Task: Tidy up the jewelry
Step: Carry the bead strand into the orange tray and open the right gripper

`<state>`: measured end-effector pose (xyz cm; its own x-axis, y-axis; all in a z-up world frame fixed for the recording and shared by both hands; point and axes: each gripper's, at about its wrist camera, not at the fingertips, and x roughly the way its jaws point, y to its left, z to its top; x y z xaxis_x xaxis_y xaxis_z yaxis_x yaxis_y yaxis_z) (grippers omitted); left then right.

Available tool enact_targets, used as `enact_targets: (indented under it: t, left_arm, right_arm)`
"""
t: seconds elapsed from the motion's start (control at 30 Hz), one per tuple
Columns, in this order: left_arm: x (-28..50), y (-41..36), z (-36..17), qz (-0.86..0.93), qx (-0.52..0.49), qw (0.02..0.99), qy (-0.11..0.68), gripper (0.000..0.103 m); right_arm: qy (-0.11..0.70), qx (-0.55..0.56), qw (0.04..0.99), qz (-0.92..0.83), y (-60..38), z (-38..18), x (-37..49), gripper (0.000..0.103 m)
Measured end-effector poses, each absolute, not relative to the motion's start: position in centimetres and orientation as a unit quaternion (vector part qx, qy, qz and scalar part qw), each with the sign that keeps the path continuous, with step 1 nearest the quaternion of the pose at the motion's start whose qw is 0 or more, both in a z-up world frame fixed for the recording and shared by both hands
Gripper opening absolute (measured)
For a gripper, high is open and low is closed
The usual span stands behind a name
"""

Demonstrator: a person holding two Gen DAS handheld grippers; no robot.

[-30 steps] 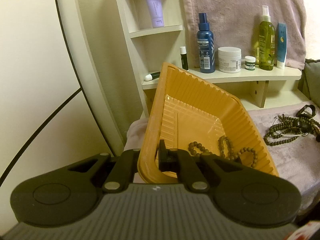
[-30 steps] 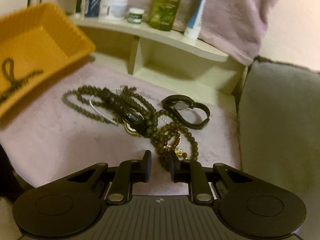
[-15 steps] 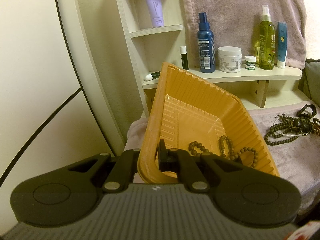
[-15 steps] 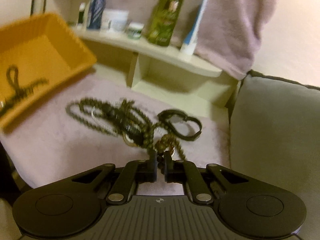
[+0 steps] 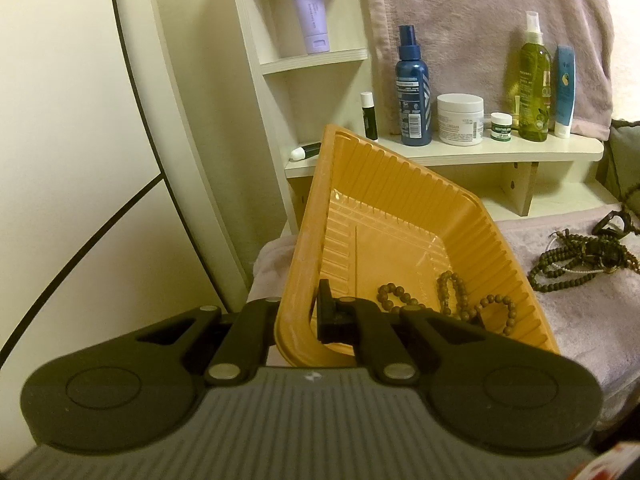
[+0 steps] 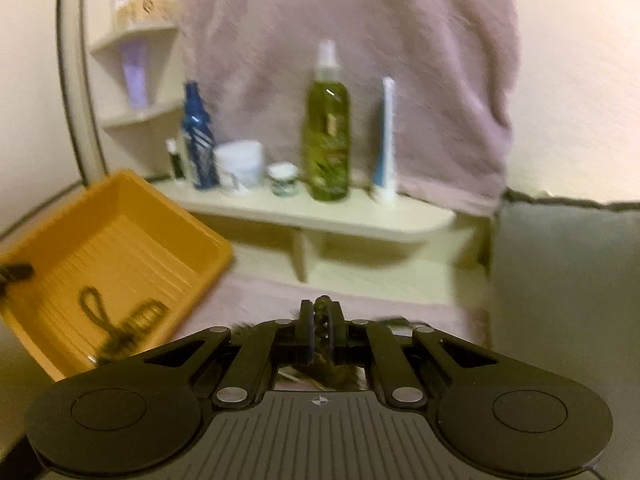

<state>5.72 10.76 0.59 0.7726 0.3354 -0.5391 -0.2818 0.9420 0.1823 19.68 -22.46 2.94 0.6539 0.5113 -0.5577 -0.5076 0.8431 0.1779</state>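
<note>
The left tongs (image 5: 298, 314) sit low in the middle of the left wrist view, closed on the near rim of the orange tray (image 5: 384, 204), one finger outside the wall and the other inside it. The tray is tilted, its far corner raised toward the upper middle of the frame. Brown bead bracelets (image 5: 448, 300) lie in the tray's lower right part, just beyond the inner finger. Further right, at the right edge of the frame, a tangle of dark bead necklaces (image 5: 580, 260) rests on the pale pink towel (image 5: 568, 320), well apart from the left tongs.

In the right wrist view, which is blurred, the right tongs (image 6: 319, 320) are at the lower centre with the fingers drawn nearly together on a dark beaded piece (image 6: 322, 304) that shows between and below the tips; which piece it is cannot be told. The tray shows at the left of this frame, with the bracelets smeared inside it.

Behind, a cream shelf (image 5: 500, 154) carries a blue spray bottle (image 5: 413, 92), a white jar (image 5: 460, 120) and a green bottle (image 5: 534, 80).
</note>
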Motion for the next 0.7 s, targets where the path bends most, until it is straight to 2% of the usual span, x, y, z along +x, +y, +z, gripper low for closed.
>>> enact_targets:
  t: [0.37, 0.7]
  left_arm:
    - [5.8, 10.9, 0.6, 0.164, 0.044, 0.940, 0.295, 0.004]
    - [5.8, 10.8, 0.5, 0.163, 0.042, 0.940, 0.295, 0.004]
  right_arm:
    - [0.310, 0.060, 0.860, 0.402, -15.5, 4.8, 20.5, 0.006]
    - [0.344, 0.064, 0.808, 0.474, -9.6, 4.2, 20.1, 0.006]
